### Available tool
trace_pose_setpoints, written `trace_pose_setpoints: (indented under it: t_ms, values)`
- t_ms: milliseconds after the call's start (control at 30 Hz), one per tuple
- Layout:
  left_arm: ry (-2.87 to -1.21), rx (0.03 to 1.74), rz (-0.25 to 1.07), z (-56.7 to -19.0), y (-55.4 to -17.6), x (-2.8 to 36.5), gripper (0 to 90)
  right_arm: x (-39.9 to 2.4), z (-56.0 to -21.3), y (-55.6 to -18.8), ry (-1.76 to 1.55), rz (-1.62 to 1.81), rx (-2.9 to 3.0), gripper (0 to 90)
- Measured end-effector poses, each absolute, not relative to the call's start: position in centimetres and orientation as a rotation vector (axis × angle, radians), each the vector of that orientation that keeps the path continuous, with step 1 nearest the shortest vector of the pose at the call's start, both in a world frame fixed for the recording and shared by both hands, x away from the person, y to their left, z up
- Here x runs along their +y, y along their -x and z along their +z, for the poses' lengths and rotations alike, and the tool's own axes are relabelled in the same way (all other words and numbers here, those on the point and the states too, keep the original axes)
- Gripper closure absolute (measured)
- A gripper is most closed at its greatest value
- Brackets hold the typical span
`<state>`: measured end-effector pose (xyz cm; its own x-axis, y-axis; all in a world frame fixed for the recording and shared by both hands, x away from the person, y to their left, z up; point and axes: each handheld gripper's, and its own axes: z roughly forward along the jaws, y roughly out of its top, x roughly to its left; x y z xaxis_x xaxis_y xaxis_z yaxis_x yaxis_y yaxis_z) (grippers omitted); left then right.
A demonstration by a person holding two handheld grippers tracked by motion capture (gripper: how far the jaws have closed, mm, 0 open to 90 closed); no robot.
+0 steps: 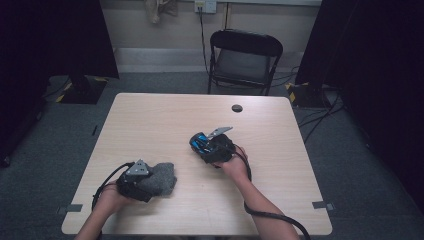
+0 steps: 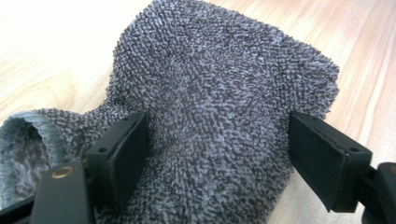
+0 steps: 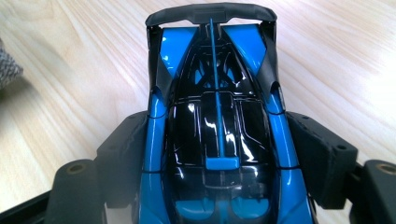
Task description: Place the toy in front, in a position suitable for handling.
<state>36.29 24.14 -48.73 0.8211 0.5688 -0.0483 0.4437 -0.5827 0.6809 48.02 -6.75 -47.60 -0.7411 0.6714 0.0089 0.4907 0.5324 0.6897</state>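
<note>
Left gripper (image 1: 150, 181) clamps the grey terry-cloth sock (image 2: 219, 107); right gripper (image 1: 200, 142), at its two o'clock, grips the glossy blue-and-black toy car (image 3: 219, 135), apparently not yet inserted.

Held: a blue and black toy car (image 3: 219, 140), gripped between my two black jaws, one pressed on each flank.
Car's pose: roof facing my camera, black rear wing (image 3: 210, 13) farthest from me.
Beneath: pale wooden tabletop (image 3: 84, 79).
Left edge of my view: a scrap of grey terry cloth (image 3: 7, 67), apart from the car.
</note>
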Motion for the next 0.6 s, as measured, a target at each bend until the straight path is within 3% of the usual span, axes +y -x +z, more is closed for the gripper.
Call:
trace_pose_setpoints:
  t_ms: [600]
  values:
    - [-2.282, 0.739, 0.227, -48.8, -36.3, 24.2, 21.0, -5.2, -48.8, -48.6, -0.938, 1.005, 2.527, 26.6]
